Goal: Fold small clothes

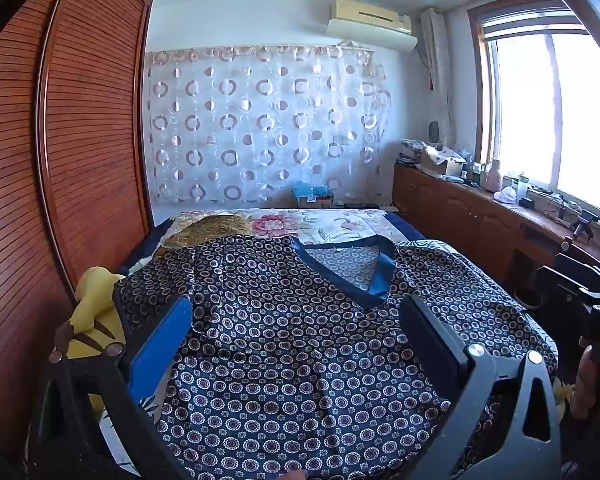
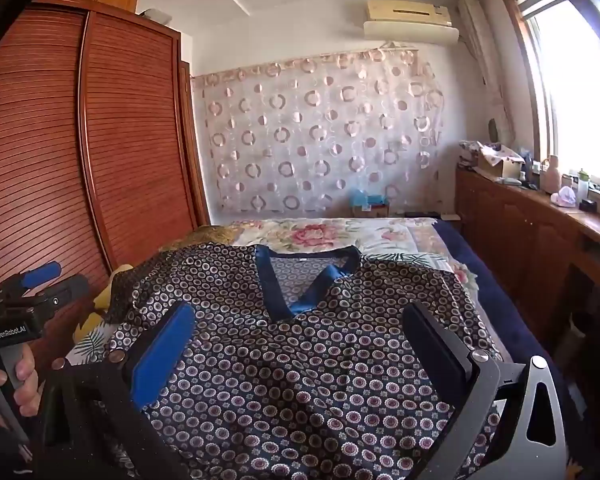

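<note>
A navy top [image 1: 284, 332] with a small ring pattern and a blue V-neck collar [image 1: 364, 268] lies spread flat on the bed, collar at the far end. It also shows in the right wrist view [image 2: 300, 360], collar [image 2: 308, 284]. My left gripper [image 1: 300, 320] is open, its fingers wide apart above the left half of the top, holding nothing. My right gripper [image 2: 300, 328] is open above the right half, empty. The left gripper shows at the left edge of the right wrist view [image 2: 32, 292].
A floral bedspread [image 1: 300, 224] covers the bed. A yellow plush toy [image 1: 92, 312] lies by the left side. A slatted wooden wardrobe [image 1: 60, 140] stands at the left. A low cabinet [image 1: 480, 208] with clutter runs under the window at the right.
</note>
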The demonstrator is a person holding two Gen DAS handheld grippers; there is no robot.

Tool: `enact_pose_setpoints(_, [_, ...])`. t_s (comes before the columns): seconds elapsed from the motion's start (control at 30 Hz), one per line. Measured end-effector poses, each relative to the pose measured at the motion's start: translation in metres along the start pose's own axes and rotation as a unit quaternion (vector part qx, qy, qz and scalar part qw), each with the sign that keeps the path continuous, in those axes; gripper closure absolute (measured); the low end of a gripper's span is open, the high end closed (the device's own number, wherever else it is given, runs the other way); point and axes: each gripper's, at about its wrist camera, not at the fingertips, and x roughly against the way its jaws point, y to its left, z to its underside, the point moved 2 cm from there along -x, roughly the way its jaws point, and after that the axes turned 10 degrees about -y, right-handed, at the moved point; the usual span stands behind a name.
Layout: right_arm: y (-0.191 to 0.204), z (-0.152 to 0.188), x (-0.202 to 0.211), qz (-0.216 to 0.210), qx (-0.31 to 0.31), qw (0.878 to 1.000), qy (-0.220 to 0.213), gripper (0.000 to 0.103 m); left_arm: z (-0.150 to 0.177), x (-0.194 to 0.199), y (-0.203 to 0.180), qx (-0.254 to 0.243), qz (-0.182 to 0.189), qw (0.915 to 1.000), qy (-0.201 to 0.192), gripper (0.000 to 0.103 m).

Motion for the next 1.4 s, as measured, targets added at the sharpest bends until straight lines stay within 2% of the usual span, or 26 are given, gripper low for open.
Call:
enact_pose_setpoints(0.03, [-0.0001,-0.0001,-0.0001,0.001,0.0,1.0,0.001,0.0,0.0001,-0.0017,0.0005,0.004,-0.002,0.9999,0.01,0.0])
enact_pose_setpoints(0.3, [0.0007,-0.0008,-0.0038,0.001,0.003,1.0,0.001,0.0,0.0014,0.0008,0.0094,0.008,-0.007,0.9999,0.004,0.0])
enact_pose_setpoints(1.4, [0.0028,0.002,0.0034,0.001,0.002,1.0,-0.005,0.0,0.0007,0.0007,0.0005,-0.007,-0.007,0.9999,0.004,0.0])
